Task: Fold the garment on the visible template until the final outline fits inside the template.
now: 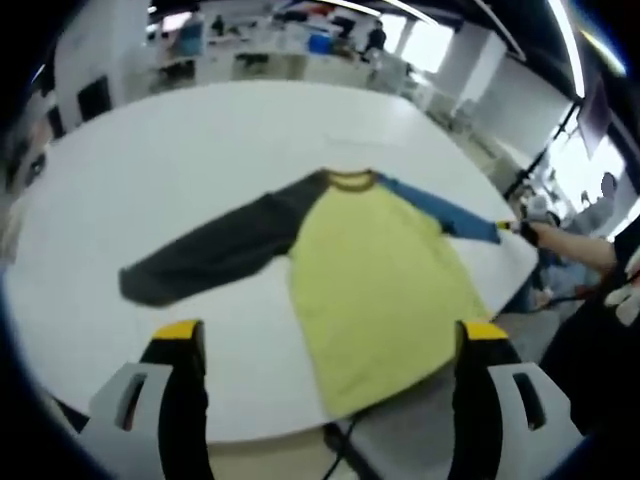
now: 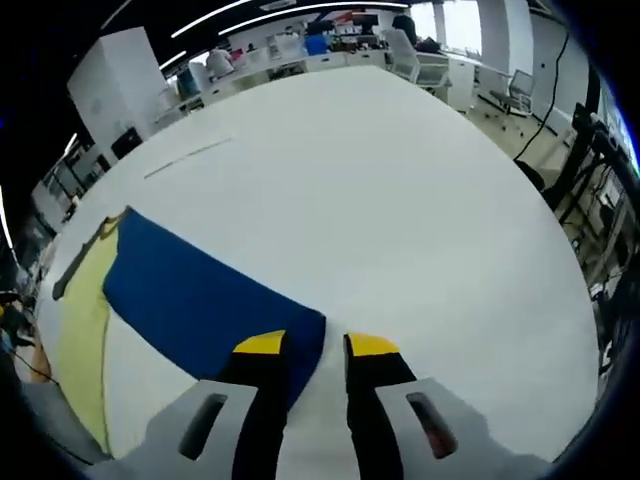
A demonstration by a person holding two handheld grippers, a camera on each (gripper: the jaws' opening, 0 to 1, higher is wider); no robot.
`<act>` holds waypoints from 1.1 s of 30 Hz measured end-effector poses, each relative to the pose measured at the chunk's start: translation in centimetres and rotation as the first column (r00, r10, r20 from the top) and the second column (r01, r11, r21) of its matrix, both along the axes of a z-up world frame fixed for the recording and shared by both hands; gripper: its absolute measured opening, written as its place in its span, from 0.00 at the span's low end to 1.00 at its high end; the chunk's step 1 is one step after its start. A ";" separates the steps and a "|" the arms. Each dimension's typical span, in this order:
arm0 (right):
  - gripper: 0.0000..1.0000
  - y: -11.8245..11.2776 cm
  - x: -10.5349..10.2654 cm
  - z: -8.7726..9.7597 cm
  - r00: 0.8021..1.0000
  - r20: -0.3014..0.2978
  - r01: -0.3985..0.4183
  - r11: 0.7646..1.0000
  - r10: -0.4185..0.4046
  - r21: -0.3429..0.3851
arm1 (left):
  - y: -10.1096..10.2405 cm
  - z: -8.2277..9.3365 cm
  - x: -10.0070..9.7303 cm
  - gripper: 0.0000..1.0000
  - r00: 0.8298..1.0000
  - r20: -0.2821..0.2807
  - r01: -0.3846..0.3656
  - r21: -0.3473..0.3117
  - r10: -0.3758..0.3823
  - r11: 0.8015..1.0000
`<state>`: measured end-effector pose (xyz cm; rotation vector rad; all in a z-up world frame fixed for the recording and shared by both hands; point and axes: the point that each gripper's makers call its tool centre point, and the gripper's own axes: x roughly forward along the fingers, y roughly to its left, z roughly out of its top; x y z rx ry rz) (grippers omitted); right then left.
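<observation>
Both tongs are near the shirt (image 1: 385, 280), which lies flat on the white table (image 1: 200, 140) with its arms spread out. Its middle is yellow, one sleeve is dark grey (image 1: 215, 250) and the other is blue (image 2: 200, 290).

In the left gripper view, the left tongs (image 1: 330, 345) are spread wide and hold nothing. They hang above the near edge of the table, just by the bottom hem of the shirt, pointing across it.

In the right gripper view, the right tongs (image 2: 315, 345) sit right at the end of the blue sleeve. Their tips are close together with a thin gap, and I cannot tell if they pinch the cuff or just rest beside it. In the left gripper view they show far off at the same cuff, with a person's arm behind them.

I think the job now is to fold the blue sleeve in over the yellow part. To do it well, get a firm pinch on the cuff, lift it only a little, and carry it straight across so the sleeve lands flat with no bumps. The left tongs could press the hem down so the shirt does not slide
</observation>
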<state>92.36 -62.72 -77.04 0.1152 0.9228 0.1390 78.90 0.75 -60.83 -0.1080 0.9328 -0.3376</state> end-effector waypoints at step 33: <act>0.02 -1.4 2.6 4.9 0.992 0.083 -0.080 0.984 0.094 -0.161 | -0.1 -0.7 -0.1 0.99 1.000 -0.004 0.014 -0.002 -0.014 1.000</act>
